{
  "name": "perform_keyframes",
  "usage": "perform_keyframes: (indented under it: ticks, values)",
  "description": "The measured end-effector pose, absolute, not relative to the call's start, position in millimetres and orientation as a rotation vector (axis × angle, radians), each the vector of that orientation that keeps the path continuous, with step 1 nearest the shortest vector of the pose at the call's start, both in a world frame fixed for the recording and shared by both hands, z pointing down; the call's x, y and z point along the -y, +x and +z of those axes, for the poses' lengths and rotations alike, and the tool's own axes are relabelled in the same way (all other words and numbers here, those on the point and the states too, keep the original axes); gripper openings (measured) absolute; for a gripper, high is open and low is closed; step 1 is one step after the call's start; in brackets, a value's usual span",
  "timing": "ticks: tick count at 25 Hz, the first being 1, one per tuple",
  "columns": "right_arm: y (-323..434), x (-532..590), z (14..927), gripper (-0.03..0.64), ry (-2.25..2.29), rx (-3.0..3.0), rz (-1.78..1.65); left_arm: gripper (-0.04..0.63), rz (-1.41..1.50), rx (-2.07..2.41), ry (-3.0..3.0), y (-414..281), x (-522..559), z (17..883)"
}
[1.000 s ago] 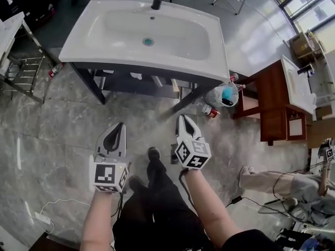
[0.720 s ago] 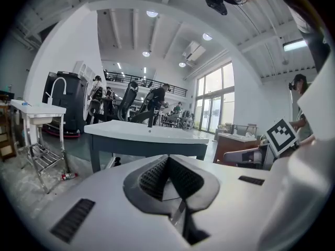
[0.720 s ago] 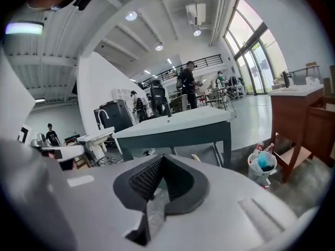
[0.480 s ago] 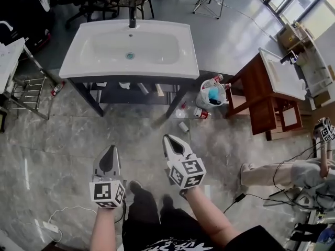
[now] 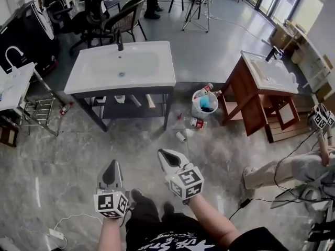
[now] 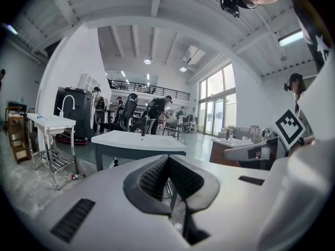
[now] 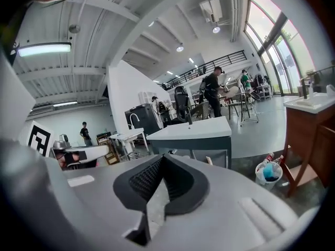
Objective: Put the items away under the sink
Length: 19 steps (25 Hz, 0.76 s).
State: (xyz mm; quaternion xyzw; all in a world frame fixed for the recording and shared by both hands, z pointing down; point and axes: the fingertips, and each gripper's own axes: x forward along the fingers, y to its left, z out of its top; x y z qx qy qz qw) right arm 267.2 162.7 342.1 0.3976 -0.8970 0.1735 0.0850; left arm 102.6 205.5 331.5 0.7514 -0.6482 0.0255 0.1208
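The white sink (image 5: 123,67) on its dark stand is at the top middle of the head view, with a few small items (image 5: 137,100) on the shelf beneath it. To the right of the stand are a white bucket (image 5: 201,104) holding bottles and several loose cans and bottles (image 5: 195,122) on the floor. My left gripper (image 5: 111,166) and right gripper (image 5: 163,153) hang side by side well in front of the sink, over the tiled floor. Both are shut, with nothing between the jaws. The sink (image 6: 138,140) shows beyond the left gripper (image 6: 167,158), and the bucket (image 7: 268,172) beside the right gripper (image 7: 162,157).
A wooden vanity (image 5: 264,75) with a second basin stands at the right. At the left are a metal rack (image 5: 36,111) and a white table (image 5: 13,85). Chairs (image 5: 125,20) stand behind the sink. Another person (image 5: 293,169) and cables are at the lower right.
The view has backed away from the sink, which now looks smaller and farther off. Both grippers have come back and up with it, still side by side and holding nothing.
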Motion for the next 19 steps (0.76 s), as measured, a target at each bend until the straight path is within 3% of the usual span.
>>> perform_keyframes:
  ticks: [19]
  values:
    - [329.1,-220.6,304.2,0.002,1.160,2.721,0.408,0.009,0.014,1.892,2.365,187.4,-255.2,266.7]
